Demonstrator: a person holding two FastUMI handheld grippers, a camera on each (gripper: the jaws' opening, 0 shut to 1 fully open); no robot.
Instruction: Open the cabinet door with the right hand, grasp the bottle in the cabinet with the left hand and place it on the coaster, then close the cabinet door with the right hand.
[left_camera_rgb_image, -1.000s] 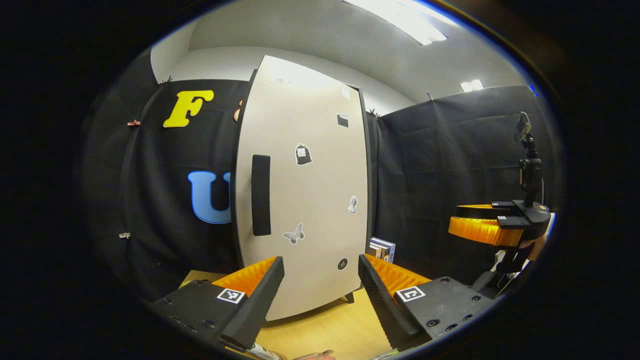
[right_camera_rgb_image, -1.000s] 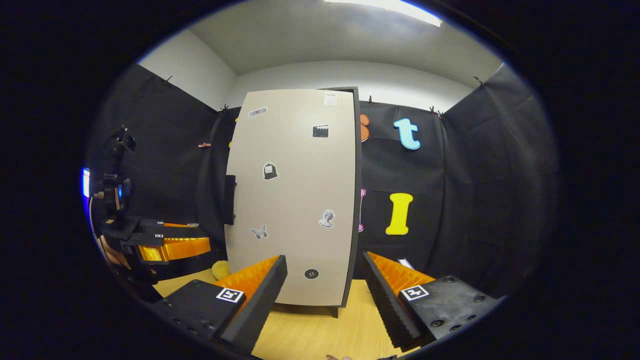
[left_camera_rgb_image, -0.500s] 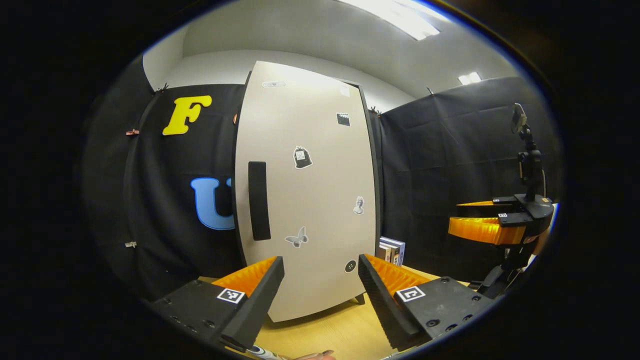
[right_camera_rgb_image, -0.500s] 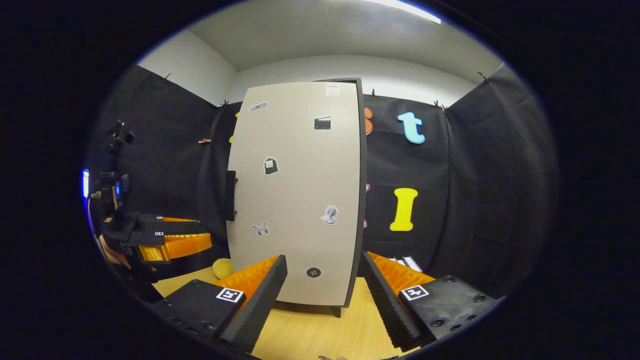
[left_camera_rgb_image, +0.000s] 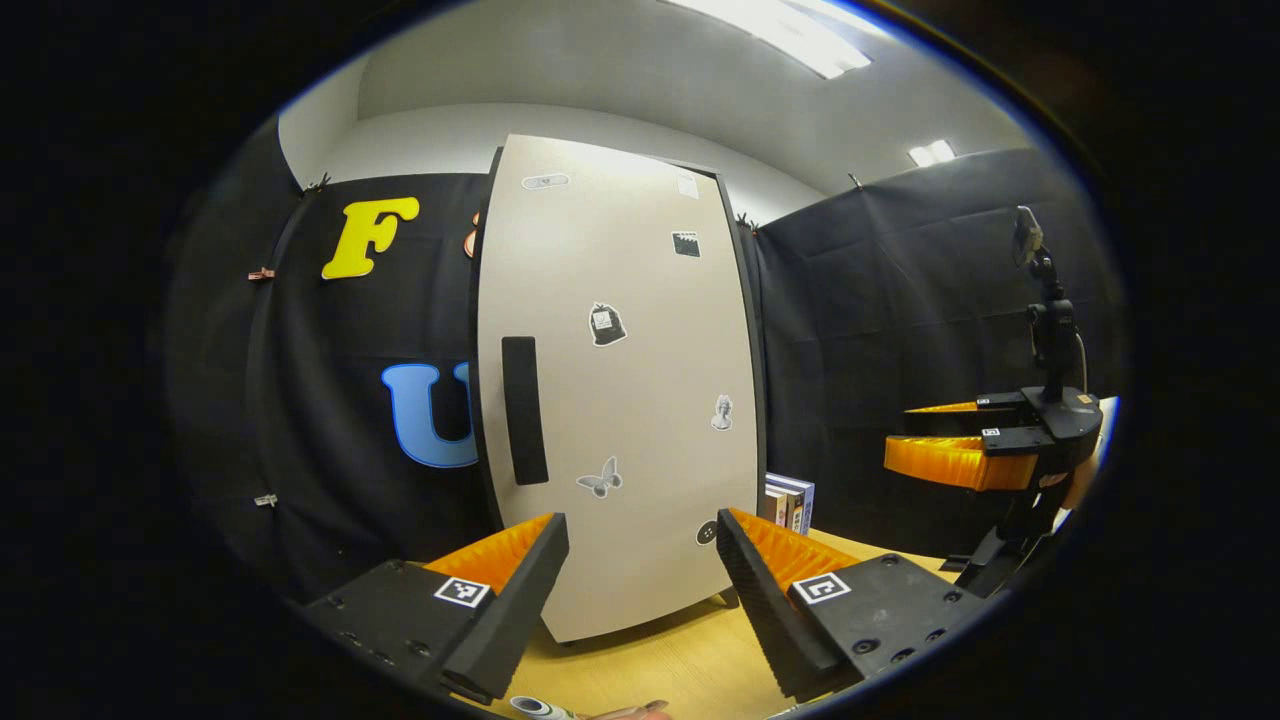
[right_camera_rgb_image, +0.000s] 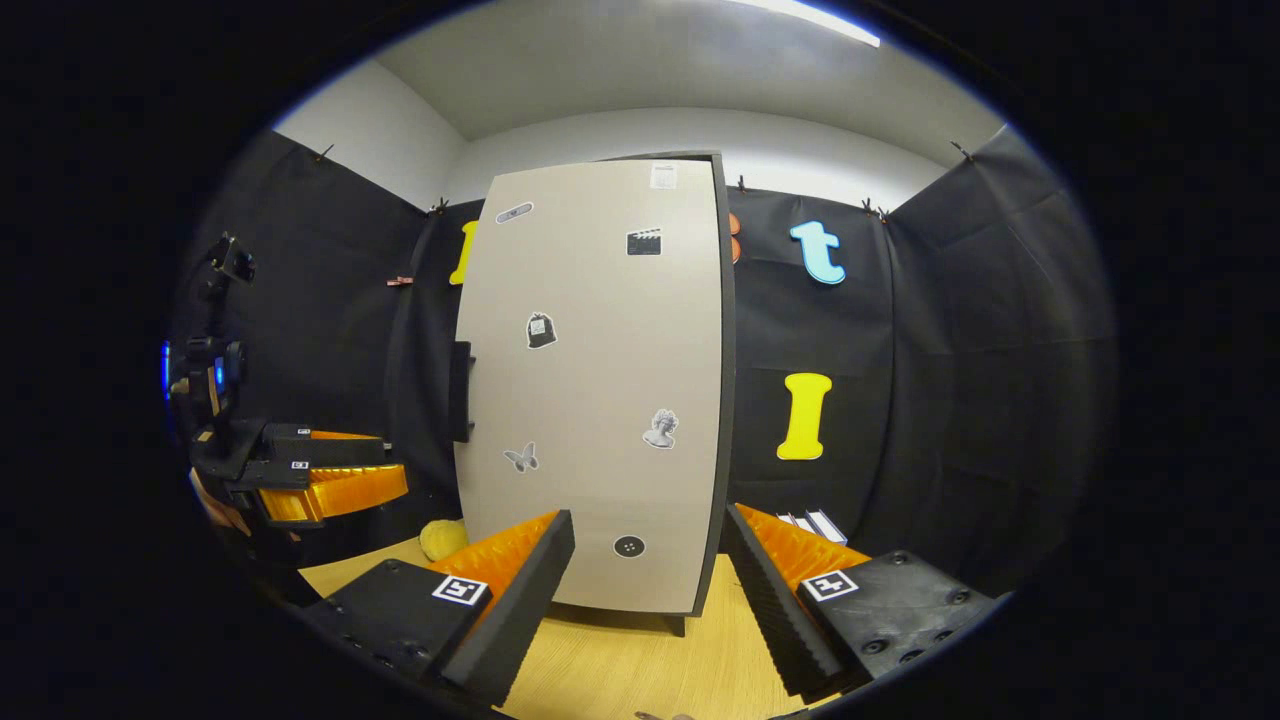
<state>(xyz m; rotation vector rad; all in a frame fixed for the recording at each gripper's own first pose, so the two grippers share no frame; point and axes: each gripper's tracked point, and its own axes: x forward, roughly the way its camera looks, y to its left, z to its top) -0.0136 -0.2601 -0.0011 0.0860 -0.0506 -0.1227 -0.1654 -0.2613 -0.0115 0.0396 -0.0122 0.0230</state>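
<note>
The cabinet stands on the table ahead of both grippers, its beige door (left_camera_rgb_image: 640, 400) closed and hiding the inside. Small stickers dot the door. A black vertical handle (left_camera_rgb_image: 524, 410) runs along the door's left edge; in the right gripper view the handle (right_camera_rgb_image: 461, 390) juts out edge-on from the door (right_camera_rgb_image: 600, 400). My left gripper (left_camera_rgb_image: 640, 590) is open and holds nothing, a short way back from the door's lower part. My right gripper (right_camera_rgb_image: 648, 590) is also open and bare, facing the door's lower right. Each gripper appears side-on in the other's view, the right gripper (left_camera_rgb_image: 905, 440) and the left gripper (right_camera_rgb_image: 395, 465).
The light wooden table (left_camera_rgb_image: 680, 660) carries the cabinet on short legs. Books (left_camera_rgb_image: 790, 502) stand against the wall right of the cabinet. A yellow soft thing (right_camera_rgb_image: 440, 538) lies left of the cabinet's foot. A white rolled item (left_camera_rgb_image: 540, 708) lies at the near table edge.
Both views have shifted a little, so the cabinet sits slightly lower in them and more of the books shows. The door has stayed closed and both grippers open.
</note>
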